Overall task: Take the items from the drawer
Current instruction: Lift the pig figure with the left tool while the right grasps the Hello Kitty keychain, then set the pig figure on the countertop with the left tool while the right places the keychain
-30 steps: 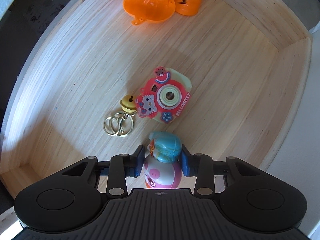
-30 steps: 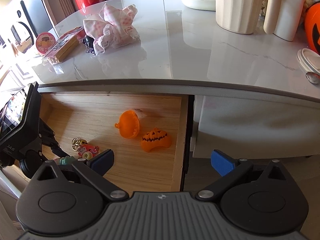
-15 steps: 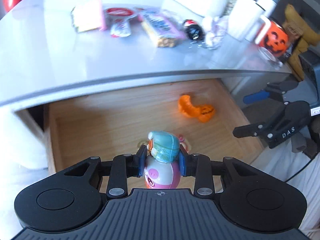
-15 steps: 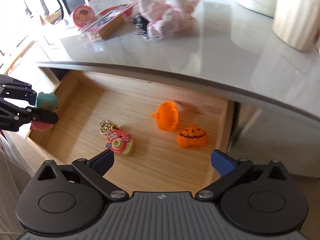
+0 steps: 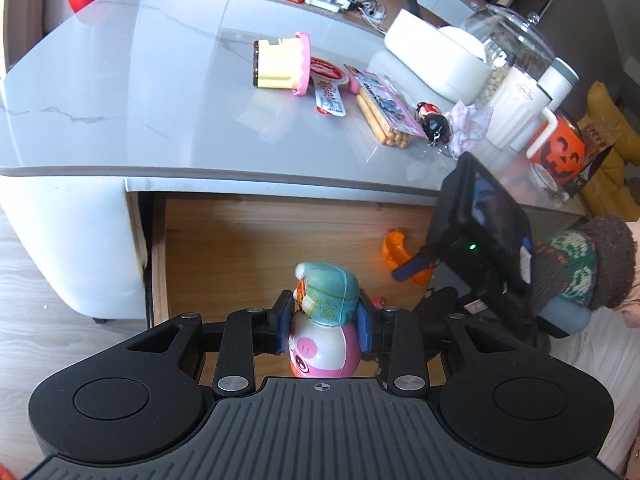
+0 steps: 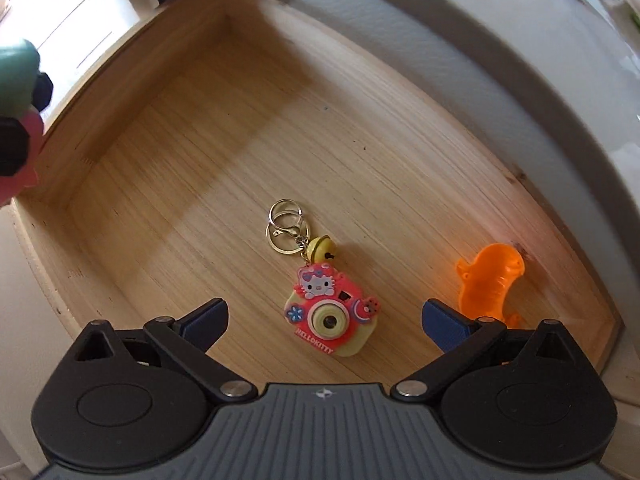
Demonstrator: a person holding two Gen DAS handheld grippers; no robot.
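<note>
Pale wood lined the open drawer (image 6: 168, 184) below both of my tools. My left gripper (image 5: 322, 322) was closed on a pink pig-faced plastic figurine with a teal cap (image 5: 322, 320), its blue pads pressed against either side, holding it upright above the drawer's front, with the grey marble countertop (image 5: 160, 92) ahead of it. My right gripper (image 6: 324, 316) was spread wide and held nothing; it hung low inside the drawer. Between its two blue fingertips (image 6: 208, 314), on the drawer floor, lay a pink and yellow toy-camera keychain with gold rings and a small bell (image 6: 326, 320). Just beyond the right-hand fingertip lay an orange translucent plastic pumpkin half (image 6: 488, 280), near the drawer's right wall.
</note>
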